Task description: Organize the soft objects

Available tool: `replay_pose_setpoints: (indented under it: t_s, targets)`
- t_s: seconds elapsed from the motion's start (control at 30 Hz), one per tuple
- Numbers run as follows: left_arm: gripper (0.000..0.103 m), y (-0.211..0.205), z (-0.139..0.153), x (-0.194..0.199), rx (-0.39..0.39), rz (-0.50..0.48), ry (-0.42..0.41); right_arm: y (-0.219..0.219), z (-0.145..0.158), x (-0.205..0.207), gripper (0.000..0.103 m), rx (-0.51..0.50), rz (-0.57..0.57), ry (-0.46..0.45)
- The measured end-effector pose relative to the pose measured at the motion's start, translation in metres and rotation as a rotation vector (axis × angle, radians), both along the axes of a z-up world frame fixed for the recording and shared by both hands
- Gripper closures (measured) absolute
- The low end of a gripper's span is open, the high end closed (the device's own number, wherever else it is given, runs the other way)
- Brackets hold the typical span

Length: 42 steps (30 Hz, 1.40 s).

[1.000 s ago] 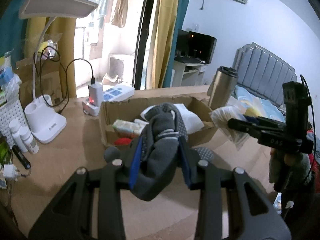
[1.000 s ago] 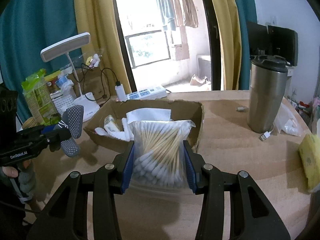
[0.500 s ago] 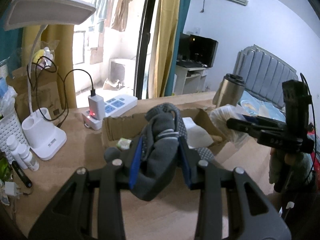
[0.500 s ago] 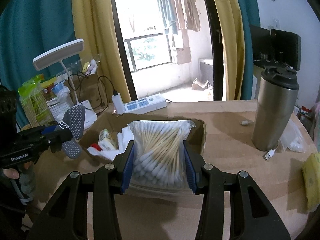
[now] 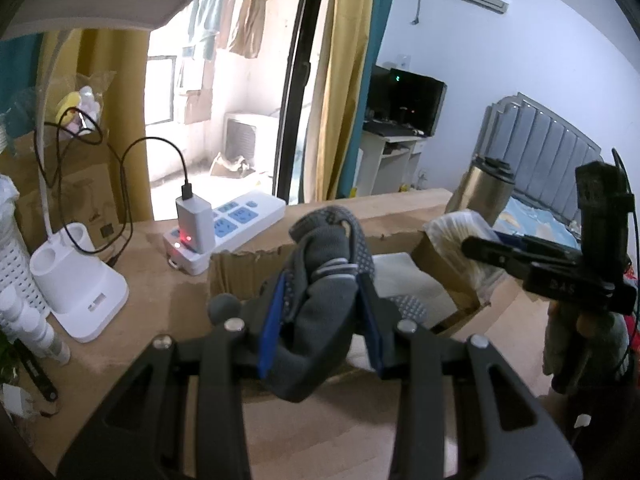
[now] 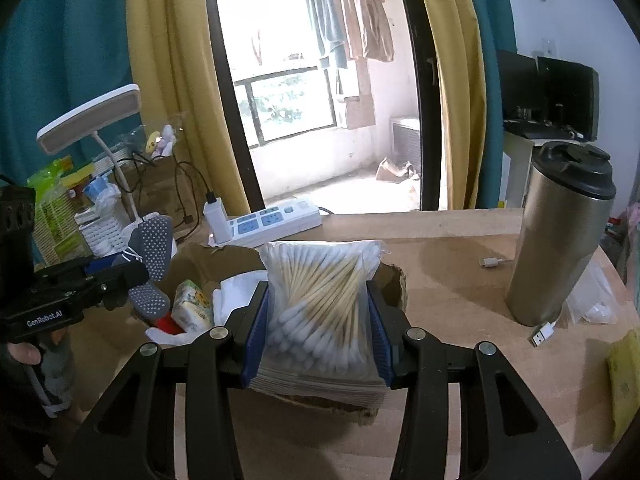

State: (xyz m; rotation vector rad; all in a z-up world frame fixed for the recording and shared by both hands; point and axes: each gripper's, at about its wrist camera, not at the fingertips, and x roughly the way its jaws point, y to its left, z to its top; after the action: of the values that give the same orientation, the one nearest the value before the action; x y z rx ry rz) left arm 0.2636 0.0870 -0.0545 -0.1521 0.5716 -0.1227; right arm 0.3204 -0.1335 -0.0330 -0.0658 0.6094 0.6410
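cardboard box point(image 6: 394, 280) mid-frame part-filled; left gripper point(image 5: 320, 312) clamps grey socks point(image 5: 320, 304), right gripper point(image 6: 318, 336) clamps cotton-swab bag point(image 6: 320, 300), both unplaced.

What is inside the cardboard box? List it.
In the cardboard box: a small printed tissue pack, white cloth and something red. The bag of cotton swabs in the right gripper covers the box's right part, so anything there is hidden.
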Motion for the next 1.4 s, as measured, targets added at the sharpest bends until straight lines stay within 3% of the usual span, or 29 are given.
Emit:
replay_pose_setpoints:
  t_s: [0.37, 0.9, 1.03, 1.13, 1.4]
  targets:
    - [0.065, -0.001, -0.008, 0.027, 0.005, 0.025, 0.004, 0.012, -0.004, 0.017, 0.056, -0.03, -0.006, 0.003]
    - [0.065, -0.006, -0.04, 0.059, -0.006, 0.024, 0.09, 0.016, -0.032, 0.04, 0.054, -0.049, -0.039, 0.059]
    - [0.063, -0.01, -0.043, 0.061, 0.008, 0.018, 0.105, 0.018, -0.034, 0.04, 0.045, -0.063, -0.045, 0.057]
    - [0.051, -0.011, -0.04, 0.06, 0.009, 0.023, 0.096, 0.017, -0.033, 0.041, 0.041, -0.062, -0.059, 0.05]
    - [0.049, -0.008, -0.027, 0.047, 0.007, 0.034, 0.057, 0.013, -0.027, 0.035, 0.038, -0.05, -0.067, 0.036]
